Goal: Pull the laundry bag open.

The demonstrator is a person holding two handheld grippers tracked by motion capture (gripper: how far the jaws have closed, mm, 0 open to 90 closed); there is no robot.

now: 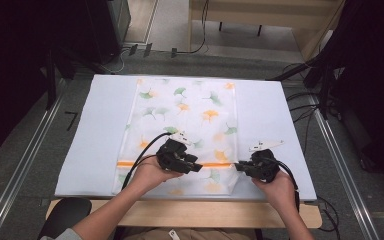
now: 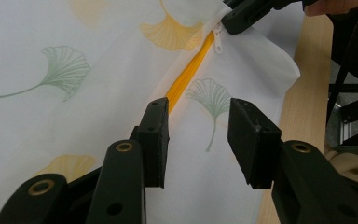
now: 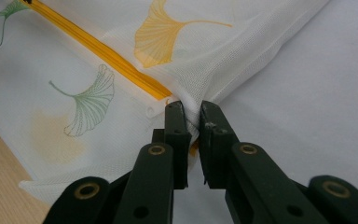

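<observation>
My right hand-held gripper pinches the mesh laundry bag lying mid-table at its near right edge, while my left hand-held gripper hangs half-open, empty, over the orange zipper.

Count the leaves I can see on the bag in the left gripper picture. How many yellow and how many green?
On the mesh bag in the left gripper view:
Yellow or orange leaves: 3 (two cut off or faint)
Green leaves: 2
Total: 5
</observation>
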